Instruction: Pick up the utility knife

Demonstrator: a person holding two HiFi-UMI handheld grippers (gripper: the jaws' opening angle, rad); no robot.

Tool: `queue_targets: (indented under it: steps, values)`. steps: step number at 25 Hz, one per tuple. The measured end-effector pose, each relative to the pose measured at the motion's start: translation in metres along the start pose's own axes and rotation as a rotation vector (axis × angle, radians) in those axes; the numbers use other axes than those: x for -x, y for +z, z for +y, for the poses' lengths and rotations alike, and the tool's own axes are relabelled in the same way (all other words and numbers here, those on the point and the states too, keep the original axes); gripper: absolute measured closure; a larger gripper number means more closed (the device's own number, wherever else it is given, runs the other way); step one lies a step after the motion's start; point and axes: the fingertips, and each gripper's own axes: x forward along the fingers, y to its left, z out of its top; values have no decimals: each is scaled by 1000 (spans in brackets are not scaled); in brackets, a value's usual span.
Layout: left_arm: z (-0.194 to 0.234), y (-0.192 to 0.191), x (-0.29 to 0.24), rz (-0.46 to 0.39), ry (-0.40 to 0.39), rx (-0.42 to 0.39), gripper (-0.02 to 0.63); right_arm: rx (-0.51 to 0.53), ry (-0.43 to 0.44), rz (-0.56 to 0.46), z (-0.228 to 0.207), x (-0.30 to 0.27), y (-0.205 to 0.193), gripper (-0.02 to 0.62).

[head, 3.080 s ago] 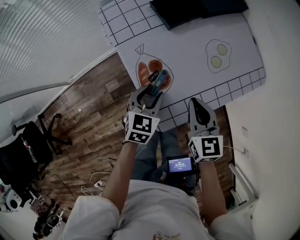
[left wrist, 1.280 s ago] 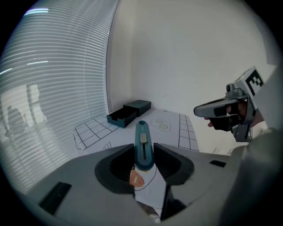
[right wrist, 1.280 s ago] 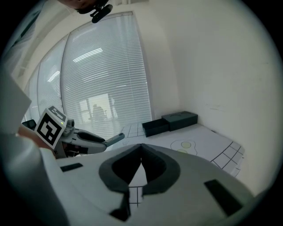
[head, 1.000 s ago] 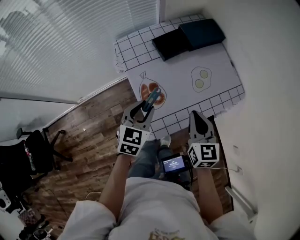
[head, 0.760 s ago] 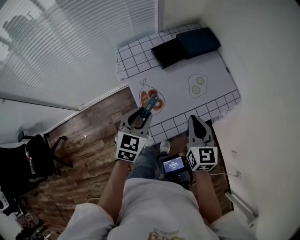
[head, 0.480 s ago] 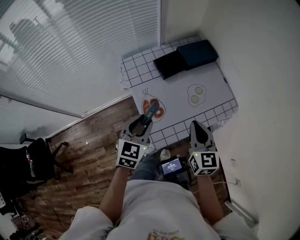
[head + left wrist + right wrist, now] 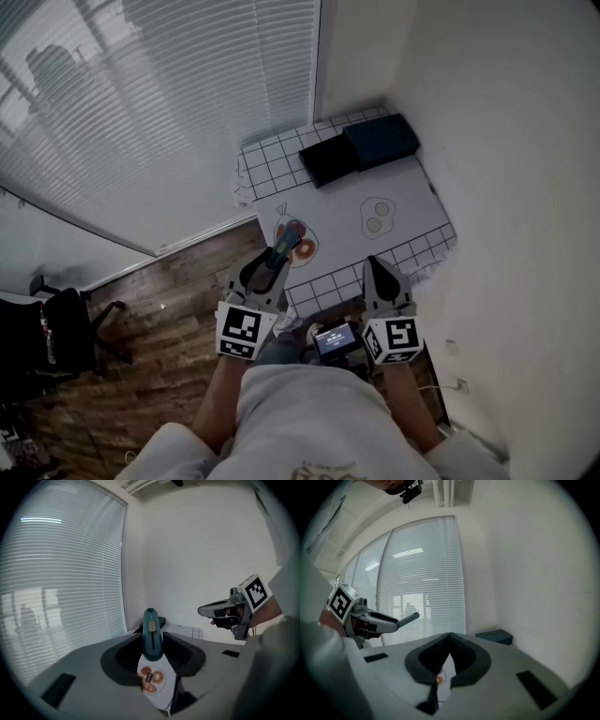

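Left gripper (image 7: 274, 262) clamps the utility knife (image 7: 288, 236), risen higher above the table (image 7: 412, 202); right gripper (image 7: 373, 269) closed, empty; pick-up looks done.

Teal utility knife (image 7: 152, 638), white tablecloth (image 7: 339, 208) edged with black grid, black box (image 7: 327, 161), navy box (image 7: 382, 141), brown plank floor (image 7: 169, 309)

White walls (image 7: 487, 141), wood floor (image 7: 159, 309) — window blinds (image 7: 141, 112), blk chair (image 7: 56, 328) at left

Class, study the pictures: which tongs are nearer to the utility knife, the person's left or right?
Left. The left tongs grip the utility knife between their jaws. The right tongs are shut and empty, apart from it on its right.
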Motion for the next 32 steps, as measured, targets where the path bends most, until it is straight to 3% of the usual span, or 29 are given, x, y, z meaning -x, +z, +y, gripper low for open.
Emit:
queue_targets:
  steps: [3,8,32]
  values:
    - [-4,17,2,-32,-6,-11,462,15,0,-11,-2,2,10,589]
    - [-3,30,6,-73,-18,43,462,24,-13,-33,-5,3,20,589]
    - [2,33,12,-85,-40,39,460,25,-10,-91,2,1,41,589]
